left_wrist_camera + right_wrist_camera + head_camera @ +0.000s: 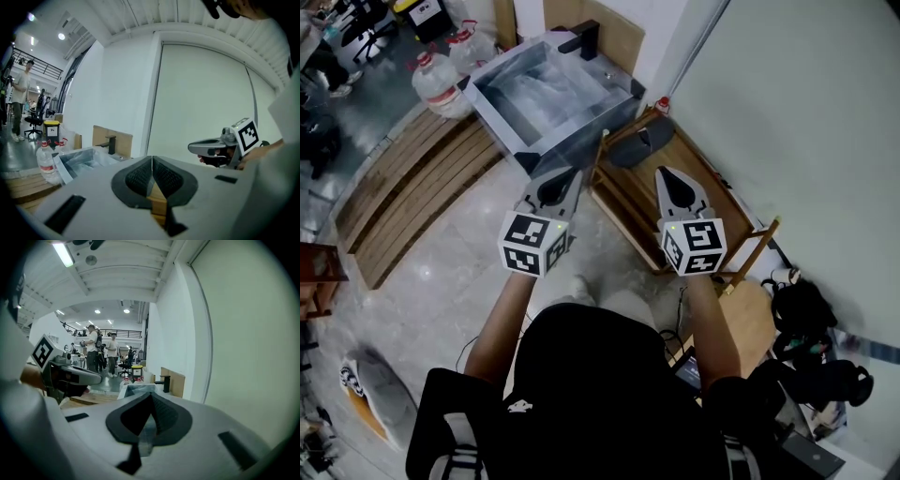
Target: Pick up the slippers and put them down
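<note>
A dark grey slipper (640, 142) lies on the far end of a low wooden rack (628, 202) by the white wall. No second slipper shows. My left gripper (576, 173) is held level just left of the rack, short of the slipper, its jaws shut with nothing between them. My right gripper (663, 172) hovers over the rack beside it, also shut and empty. In the left gripper view the left gripper (152, 158) has its pads meeting at the tip, with the right gripper (193, 147) off to the side. The right gripper (151, 394) looks the same in its own view.
A steel sink unit (492, 108) with a black tap stands ahead of the rack. Water bottles (436, 80) sit at its left, beside wooden slats (412, 187) on the floor. Dark bags (806, 328) lie at the right. People (93, 350) stand far off.
</note>
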Demonstrator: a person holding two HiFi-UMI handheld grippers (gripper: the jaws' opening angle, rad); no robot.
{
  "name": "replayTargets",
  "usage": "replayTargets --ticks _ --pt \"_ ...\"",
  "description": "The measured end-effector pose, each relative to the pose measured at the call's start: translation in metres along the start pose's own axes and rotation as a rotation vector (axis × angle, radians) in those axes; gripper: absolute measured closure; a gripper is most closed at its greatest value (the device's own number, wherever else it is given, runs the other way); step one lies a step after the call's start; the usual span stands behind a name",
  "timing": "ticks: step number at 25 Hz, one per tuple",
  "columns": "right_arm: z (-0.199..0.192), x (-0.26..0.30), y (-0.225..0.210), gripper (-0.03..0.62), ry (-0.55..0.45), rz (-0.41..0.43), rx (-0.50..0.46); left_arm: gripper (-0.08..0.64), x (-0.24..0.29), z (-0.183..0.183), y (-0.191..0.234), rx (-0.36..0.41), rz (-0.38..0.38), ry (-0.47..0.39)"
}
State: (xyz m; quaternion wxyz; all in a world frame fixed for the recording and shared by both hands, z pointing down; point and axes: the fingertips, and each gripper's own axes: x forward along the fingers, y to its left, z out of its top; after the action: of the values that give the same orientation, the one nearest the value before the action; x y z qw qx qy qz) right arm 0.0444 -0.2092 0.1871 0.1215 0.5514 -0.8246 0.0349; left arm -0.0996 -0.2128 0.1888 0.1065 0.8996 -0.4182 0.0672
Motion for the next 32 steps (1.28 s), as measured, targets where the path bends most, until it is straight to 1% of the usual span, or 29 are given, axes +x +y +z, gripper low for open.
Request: replayTargets --ticks 5,11,17,24,32 --pt "-0.005 0.013 -0.001 0.606 0.015 -0.007 -0.001 0.554 0.008 -0.007 0.011 -0.014 -0.017 0.012" --pt "-0.016 0.024 -0.019 0.606 0.027 -0.016 0.003 0.554 0.034 -0.016 0.011 -0.012 -0.039 0.031" --pt "-0.024 0.035 -0.051 0.606 0.043 -0.026 0.020 0.554 0.071 -0.022 0.005 -0.017 -0.053 0.061" --pt "-0.044 0.050 -0.092 0.606 0.084 -0.022 0.048 0.554 0.121 -0.033 -0.003 -0.030 -0.060 0.103" --pt "-0.077 0.076 -0.135 0.606 0.142 -0.009 0.080 0.552 0.182 -0.063 -0.002 -0.044 -0.061 0.181"
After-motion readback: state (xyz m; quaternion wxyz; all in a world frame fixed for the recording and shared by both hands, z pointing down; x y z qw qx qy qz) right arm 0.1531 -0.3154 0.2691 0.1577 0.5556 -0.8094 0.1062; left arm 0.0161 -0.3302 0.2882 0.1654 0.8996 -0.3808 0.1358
